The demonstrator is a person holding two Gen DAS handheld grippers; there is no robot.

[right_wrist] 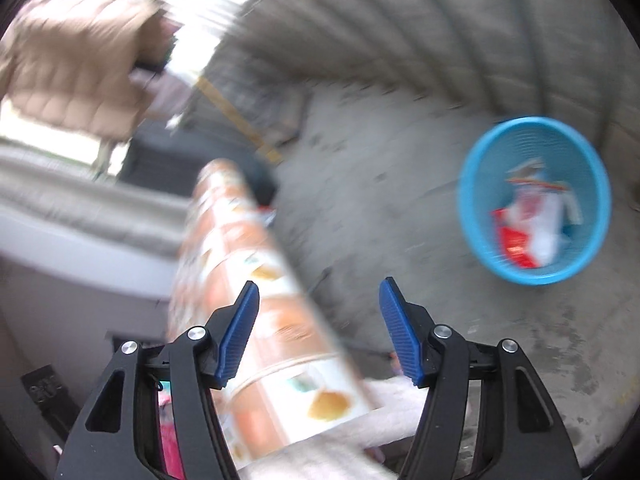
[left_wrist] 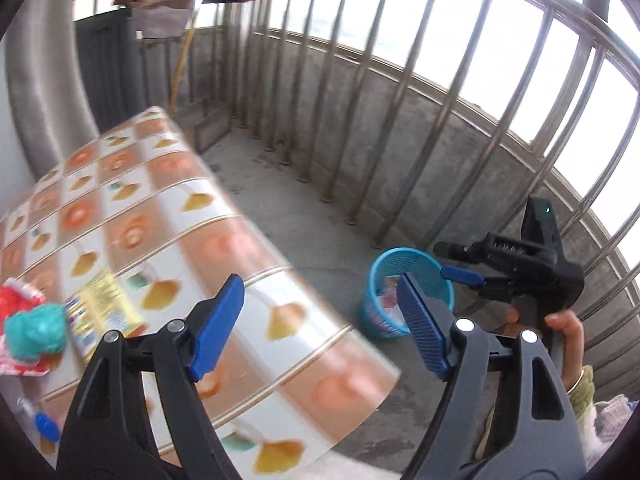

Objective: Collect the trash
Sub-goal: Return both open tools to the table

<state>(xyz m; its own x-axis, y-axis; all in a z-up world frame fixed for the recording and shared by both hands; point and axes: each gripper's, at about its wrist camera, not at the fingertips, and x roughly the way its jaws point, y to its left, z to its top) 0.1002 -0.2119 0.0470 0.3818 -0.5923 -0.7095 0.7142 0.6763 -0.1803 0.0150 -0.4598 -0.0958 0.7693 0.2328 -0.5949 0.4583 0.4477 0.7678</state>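
Note:
A blue mesh trash basket (left_wrist: pixel 408 296) stands on the concrete floor beside the table and shows in the right wrist view (right_wrist: pixel 534 200) with red and white wrappers inside. On the patterned table (left_wrist: pixel 168 240) lie a teal crumpled wad (left_wrist: pixel 36 330), a red wrapper (left_wrist: pixel 16 300) and a yellow printed packet (left_wrist: pixel 108 300) at the left edge. My left gripper (left_wrist: pixel 320 328) is open and empty above the table's right edge. My right gripper (right_wrist: pixel 318 332) is open and empty; it also shows in the left wrist view (left_wrist: pixel 460 272) just above the basket.
A metal railing (left_wrist: pixel 400 120) with a low concrete wall closes off the balcony behind the basket. Clothes (right_wrist: pixel 76 72) hang overhead. A small blue-capped item (left_wrist: pixel 40 420) lies at the table's near left. The table edge (right_wrist: pixel 256 300) runs under the right gripper.

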